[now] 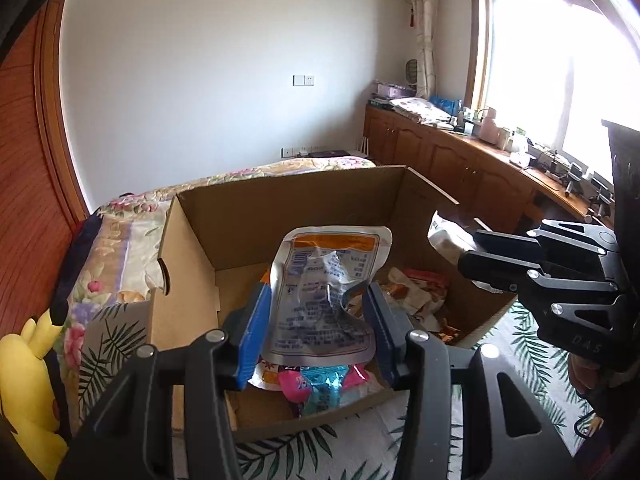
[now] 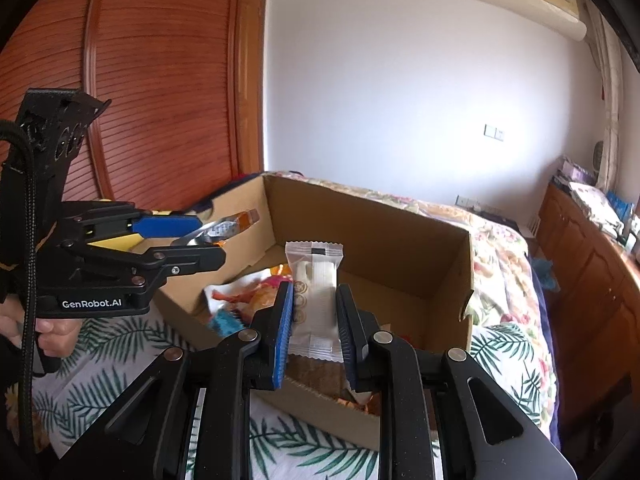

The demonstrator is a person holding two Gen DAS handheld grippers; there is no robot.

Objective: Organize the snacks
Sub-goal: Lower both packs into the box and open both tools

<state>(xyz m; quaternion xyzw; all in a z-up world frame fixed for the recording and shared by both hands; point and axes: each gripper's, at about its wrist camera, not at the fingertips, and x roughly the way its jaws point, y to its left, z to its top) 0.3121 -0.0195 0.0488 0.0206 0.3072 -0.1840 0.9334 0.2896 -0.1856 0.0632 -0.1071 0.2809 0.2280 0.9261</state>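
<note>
- The left gripper is clamping its fingers on a silver pouch, holding it upright over the box.
- The right gripper is pinching a white bar between its fingers, upright above the box's near wall.
- The box is sitting open on a bed, on a leaf-print cloth.
- More snacks are lying loose on the box floor, under both held packets.
- A yellow plush is lying left of the box.
</note>
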